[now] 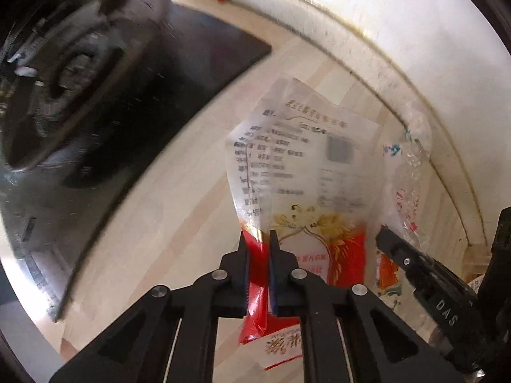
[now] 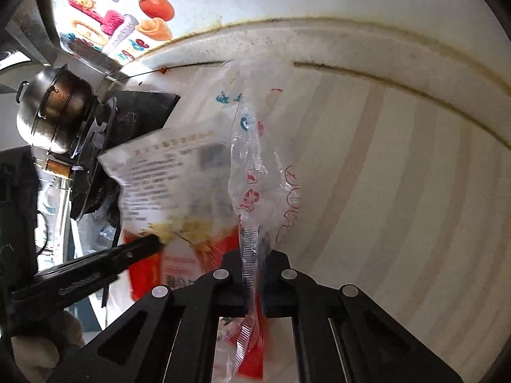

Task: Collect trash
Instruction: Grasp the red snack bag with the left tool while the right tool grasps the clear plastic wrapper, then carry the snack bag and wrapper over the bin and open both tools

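Holding both wrappers above the wooden counter (image 2: 399, 191): my left gripper (image 1: 258, 239) pinches the red printed bag (image 1: 303, 166), my right gripper (image 2: 254, 255) the clear bag (image 2: 255, 146). Light, limp, slippery film; edge grips seem safest.

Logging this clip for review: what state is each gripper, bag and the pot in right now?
left gripper: shut on the red-and-white bag
right gripper: shut on the clear plastic bag
red-and-white bag: empty-looking, held up off the wooden counter
clear plastic bag: crumpled, held up beside the red-and-white bag
steel pot: on the stove; no flame visible
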A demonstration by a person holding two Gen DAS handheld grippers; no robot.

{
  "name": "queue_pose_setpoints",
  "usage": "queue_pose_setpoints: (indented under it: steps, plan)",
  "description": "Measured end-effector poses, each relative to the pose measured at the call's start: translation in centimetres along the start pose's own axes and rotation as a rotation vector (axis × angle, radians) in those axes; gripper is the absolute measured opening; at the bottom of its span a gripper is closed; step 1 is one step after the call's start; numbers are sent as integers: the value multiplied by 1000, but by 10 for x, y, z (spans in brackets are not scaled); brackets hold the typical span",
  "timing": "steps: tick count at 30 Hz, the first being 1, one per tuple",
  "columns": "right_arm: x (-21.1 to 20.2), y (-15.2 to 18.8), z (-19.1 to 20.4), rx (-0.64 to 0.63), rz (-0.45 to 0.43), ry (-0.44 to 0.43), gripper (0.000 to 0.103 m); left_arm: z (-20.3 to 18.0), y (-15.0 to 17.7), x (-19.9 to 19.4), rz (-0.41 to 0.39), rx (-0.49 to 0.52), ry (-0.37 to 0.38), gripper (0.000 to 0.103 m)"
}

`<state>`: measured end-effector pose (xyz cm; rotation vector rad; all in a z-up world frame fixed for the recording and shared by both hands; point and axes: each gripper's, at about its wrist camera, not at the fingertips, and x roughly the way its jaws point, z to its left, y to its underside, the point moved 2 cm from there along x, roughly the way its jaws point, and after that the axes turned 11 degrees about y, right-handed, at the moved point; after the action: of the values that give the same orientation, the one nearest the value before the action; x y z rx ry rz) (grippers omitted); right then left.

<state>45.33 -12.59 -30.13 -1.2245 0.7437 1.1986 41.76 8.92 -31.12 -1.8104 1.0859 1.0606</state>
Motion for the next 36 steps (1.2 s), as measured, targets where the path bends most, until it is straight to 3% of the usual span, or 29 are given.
queue_pose_setpoints:
  steps: [4,8,14,19,24,27,33,36]
  plan:
    - [-32,10,11,-23,-34,16,3,13,25,-60,-105,14,-10,5]
    - [-70,35,49,-112,-66,25,3,54,68,-135,-219,21,-33,5]
    - [-95,103,141,-283,-40,-1,3,190,154,-226,-330,-106,-90,5]
    - [-72,193,256,-481,100,-76,3,317,238,-259,-365,-308,-208,5]
    - [-24,288,371,-662,253,-170,3,441,324,-245,-309,-560,-263,5]
    - [21,349,431,-746,322,-198,3,518,370,-215,-250,-699,-270,6]
    - [165,443,499,-800,444,-178,3,651,437,-112,-121,-885,-251,6]
    - [263,482,510,-789,525,-140,3,700,443,-52,-76,-923,-230,6]
